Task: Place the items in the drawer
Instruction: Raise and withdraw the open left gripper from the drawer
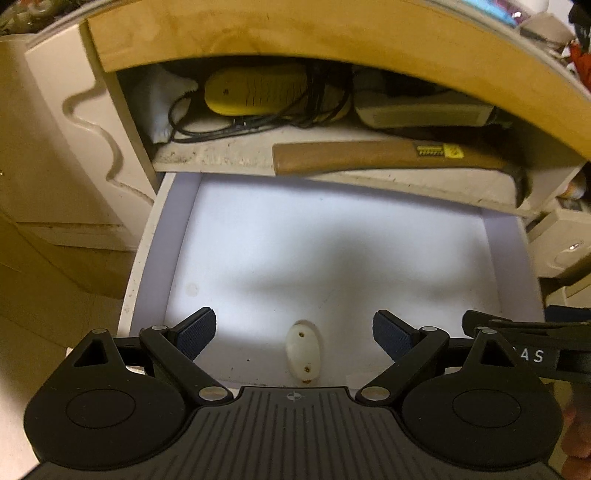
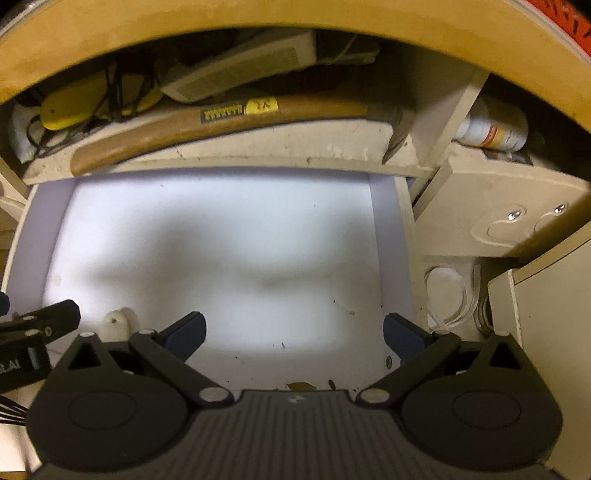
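The drawer point(image 1: 332, 258) is seen pulled out below a shelf, directly ahead of both grippers, its white floor lit brightly and crossed by soft shadows. The left gripper point(image 1: 294, 334) is held over the near edge with its jaws spread wide and nothing between them; the right gripper point(image 2: 294, 332) is likewise spread and unloaded, just beside it. A small white oval fitting point(image 1: 303, 350) with two screws is seen on the drawer floor near the front in the left view, while only its top is caught in the right view. On the shelf above the drawer a wooden-handled hammer point(image 1: 388, 157) is laid lengthwise, with a yellow device point(image 1: 255, 90) wrapped in black cord point(image 1: 207, 127) and a pale flat box point(image 1: 424, 114) behind it. Only the right view shows a white bottle point(image 2: 493, 131) lying in a neighbouring compartment, a second drawer front point(image 2: 491, 218) with screw heads, and crumbs of debris point(image 2: 301, 386) on the drawer floor. A curved wooden edge point(image 1: 295, 33) is seen spanning the top.
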The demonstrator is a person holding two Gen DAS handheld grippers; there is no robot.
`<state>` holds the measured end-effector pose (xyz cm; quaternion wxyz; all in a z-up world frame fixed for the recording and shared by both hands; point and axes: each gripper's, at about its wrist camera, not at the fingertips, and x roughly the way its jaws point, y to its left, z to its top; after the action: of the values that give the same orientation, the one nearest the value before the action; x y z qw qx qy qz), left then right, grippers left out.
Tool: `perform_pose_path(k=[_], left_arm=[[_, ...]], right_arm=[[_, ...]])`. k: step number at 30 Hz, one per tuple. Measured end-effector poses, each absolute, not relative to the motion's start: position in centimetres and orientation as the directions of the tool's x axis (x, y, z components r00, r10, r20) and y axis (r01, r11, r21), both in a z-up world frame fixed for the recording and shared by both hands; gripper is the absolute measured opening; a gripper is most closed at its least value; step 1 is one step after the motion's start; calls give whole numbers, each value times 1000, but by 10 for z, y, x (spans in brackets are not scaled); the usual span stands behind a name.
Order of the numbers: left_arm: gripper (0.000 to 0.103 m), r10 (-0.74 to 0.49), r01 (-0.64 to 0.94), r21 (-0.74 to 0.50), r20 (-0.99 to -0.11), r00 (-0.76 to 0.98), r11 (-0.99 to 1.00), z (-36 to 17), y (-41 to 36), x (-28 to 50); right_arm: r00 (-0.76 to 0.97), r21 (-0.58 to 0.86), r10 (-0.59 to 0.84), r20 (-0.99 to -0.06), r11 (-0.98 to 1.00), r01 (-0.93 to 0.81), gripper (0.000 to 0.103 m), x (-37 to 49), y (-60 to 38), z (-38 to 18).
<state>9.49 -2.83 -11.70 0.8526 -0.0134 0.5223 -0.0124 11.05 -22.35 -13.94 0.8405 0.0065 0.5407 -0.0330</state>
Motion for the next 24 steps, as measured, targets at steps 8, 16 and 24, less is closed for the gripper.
perform_pose_path(k=[8,16,24], left_arm=[[94,-58,3,-65,-872,487,998,-98,-22,83],[94,-63,18,-63,-856,513,998,-86,-20,70],[94,-68,30,-62,-844,532,998,-76,-19,57]], right_arm=[[460,-10,-35,-887,998,55,103,96,-217,-119],[490,2,-24,-871,999,51,103,80,-214,-103],[516,8,-23,-856,998,58,103,68,-215,-92]])
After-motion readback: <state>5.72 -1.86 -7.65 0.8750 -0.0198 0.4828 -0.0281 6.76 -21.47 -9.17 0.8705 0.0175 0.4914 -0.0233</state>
